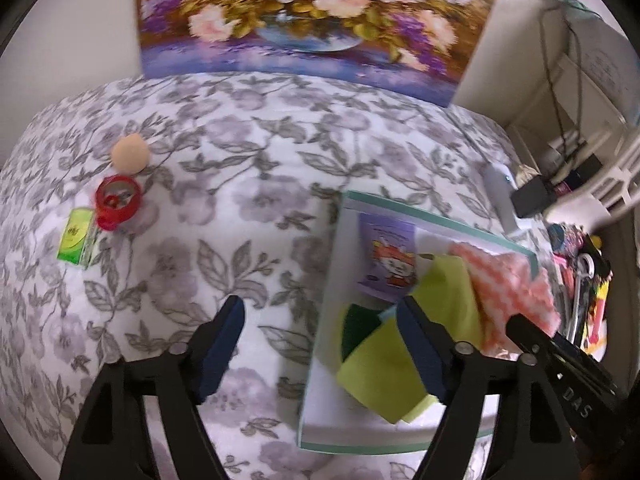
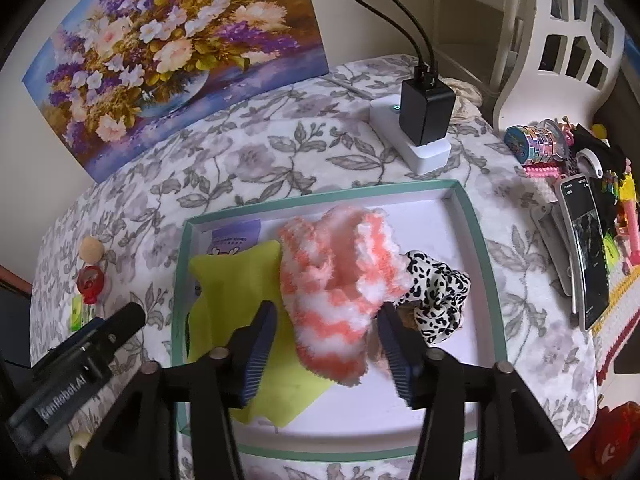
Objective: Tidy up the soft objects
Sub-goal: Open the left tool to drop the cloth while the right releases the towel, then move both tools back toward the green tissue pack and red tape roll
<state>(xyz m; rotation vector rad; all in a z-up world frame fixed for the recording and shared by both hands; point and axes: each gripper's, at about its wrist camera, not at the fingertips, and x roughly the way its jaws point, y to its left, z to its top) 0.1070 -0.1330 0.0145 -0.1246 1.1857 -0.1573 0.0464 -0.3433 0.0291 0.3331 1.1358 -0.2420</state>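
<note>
A white tray with a teal rim (image 2: 476,220) lies on the floral tablecloth; it also shows in the left wrist view (image 1: 320,344). In it lie a yellow cloth (image 2: 236,276), a fluffy orange-and-white sock (image 2: 332,280), a leopard-print scrunchie (image 2: 436,288) and a purple packet (image 1: 390,256). My right gripper (image 2: 326,320) is open, its fingers either side of the sock's near end. My left gripper (image 1: 320,320) is open and empty over the tray's left edge. A dark green piece (image 1: 358,326) lies partly under the yellow cloth (image 1: 384,360).
At the table's left are a tan ball (image 1: 131,153), a red tape dispenser (image 1: 118,200) and a green packet (image 1: 76,238). A white power strip with a black charger (image 2: 424,116) stands behind the tray. A phone (image 2: 588,248) and toys lie at the right edge. A flower painting (image 2: 160,52) leans on the wall.
</note>
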